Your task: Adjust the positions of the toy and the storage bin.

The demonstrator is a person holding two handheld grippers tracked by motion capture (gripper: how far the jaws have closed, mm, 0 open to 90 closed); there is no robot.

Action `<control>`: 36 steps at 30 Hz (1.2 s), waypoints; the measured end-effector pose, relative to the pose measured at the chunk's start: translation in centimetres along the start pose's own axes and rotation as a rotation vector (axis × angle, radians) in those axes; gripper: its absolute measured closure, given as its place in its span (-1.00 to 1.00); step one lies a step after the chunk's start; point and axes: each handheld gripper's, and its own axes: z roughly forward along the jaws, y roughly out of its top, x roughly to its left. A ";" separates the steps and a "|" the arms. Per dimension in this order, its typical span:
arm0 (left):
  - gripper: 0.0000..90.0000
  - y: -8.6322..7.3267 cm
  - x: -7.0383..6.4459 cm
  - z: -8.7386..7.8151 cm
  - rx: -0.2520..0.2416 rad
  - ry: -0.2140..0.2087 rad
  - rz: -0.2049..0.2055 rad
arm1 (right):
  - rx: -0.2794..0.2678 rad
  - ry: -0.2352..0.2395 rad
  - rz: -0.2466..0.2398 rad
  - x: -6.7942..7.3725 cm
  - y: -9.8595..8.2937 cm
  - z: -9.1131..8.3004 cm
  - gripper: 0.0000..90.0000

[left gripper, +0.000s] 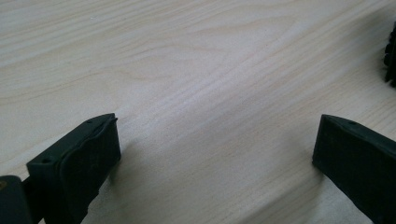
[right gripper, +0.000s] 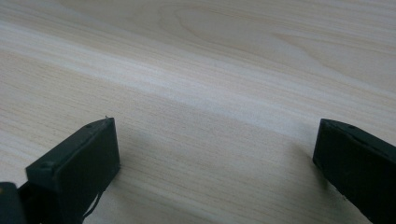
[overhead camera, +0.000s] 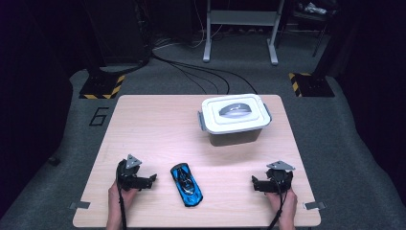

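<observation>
A blue and black toy car [overhead camera: 186, 184] lies on the light wooden table [overhead camera: 158, 129] near the front edge, between my two grippers. My left gripper [overhead camera: 152, 178] rests on the table just left of the car and points right toward it; in the left gripper view its jaws [left gripper: 217, 144] stand wide apart over bare wood, with a dark bit of the car [left gripper: 390, 58] at the right edge. My right gripper [overhead camera: 254, 183] sits at the front right and points left; its jaws [right gripper: 217, 144] are also wide apart with nothing between them. A white lidded plastic box [overhead camera: 234, 117] with a grey handle stands at the back right.
Hands hold both grippers from the front edge. Grey carpet surrounds the table, with black cables [overhead camera: 201, 72] on the floor beyond it, yellow-black striped stand bases [overhead camera: 101, 87] at either side, and a metal frame [overhead camera: 242, 28] farther back.
</observation>
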 end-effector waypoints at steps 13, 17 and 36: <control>-0.98 0.0 0.0 0.0 -0.001 -0.001 0.001 | 0.002 0.000 0.001 0.0 0.0 0.0 -1.00; -0.98 0.0 0.0 0.0 0.000 0.000 0.000 | 0.007 0.001 0.008 0.0 0.2 0.1 -1.00; -0.98 0.0 0.0 0.0 -0.001 -0.002 0.002 | 0.024 0.048 0.046 2.9 2.0 -1.7 -1.00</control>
